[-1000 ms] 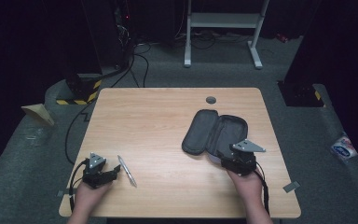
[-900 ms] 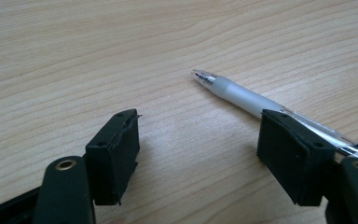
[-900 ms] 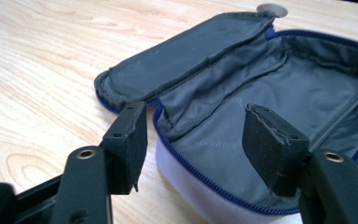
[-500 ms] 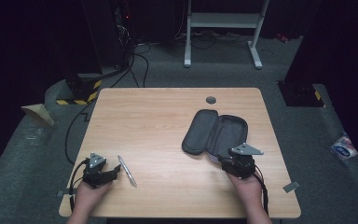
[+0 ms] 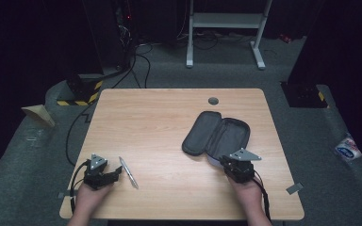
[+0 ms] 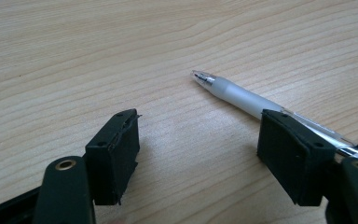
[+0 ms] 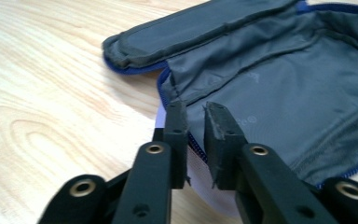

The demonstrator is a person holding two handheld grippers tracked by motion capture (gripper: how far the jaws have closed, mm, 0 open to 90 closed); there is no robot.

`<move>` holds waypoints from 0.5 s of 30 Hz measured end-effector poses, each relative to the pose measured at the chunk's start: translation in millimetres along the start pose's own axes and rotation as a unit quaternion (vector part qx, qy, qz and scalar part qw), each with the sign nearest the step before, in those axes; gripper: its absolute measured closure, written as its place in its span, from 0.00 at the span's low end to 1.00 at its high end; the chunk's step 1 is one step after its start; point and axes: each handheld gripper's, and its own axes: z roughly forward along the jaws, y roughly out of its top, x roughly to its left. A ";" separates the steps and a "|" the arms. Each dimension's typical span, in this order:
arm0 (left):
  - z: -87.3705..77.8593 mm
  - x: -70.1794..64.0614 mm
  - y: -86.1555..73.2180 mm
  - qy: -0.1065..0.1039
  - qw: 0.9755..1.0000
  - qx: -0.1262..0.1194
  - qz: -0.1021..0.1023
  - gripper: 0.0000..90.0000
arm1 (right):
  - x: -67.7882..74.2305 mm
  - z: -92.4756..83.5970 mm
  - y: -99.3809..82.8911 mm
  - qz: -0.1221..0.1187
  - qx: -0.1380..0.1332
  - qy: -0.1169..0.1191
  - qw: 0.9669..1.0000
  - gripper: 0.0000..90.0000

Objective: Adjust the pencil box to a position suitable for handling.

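Light wooden tabletop: bore two items and both claws.

Grey fabric pencil case with blue zip edging: lay unzipped and spread flat right of centre, lining upward.

Right claw: at the case's near edge; jaws had just been closing and stood nearly together, pinching the zip rim of the case between them.

Clear plastic pen with frosted grip: lay flat near the front left, tip pointing away from the person.

Left claw: rested low over the tabletop, jaws wide apart, nothing between them; pen just beside the right-hand jaw, partly behind it.

Small dark round grommet: near the far edge.
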 end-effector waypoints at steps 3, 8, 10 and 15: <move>0.0 0.0 0.0 0.000 1.000 0.000 0.000 0.33 | 6.2 1.6 0.2 -0.005 -0.002 0.010 1.000 0.92; 0.2 0.0 0.1 -0.001 1.000 0.000 0.000 0.33 | 21.1 5.1 2.1 -0.014 -0.006 0.025 1.000 0.94; 0.2 0.0 0.2 -0.001 1.000 0.000 0.000 0.33 | 28.8 6.8 3.1 -0.017 -0.010 0.028 0.999 0.94; 0.4 0.3 0.4 -0.002 1.000 0.000 0.002 0.33 | 51.1 12.4 7.0 -0.028 -0.012 0.044 0.999 0.95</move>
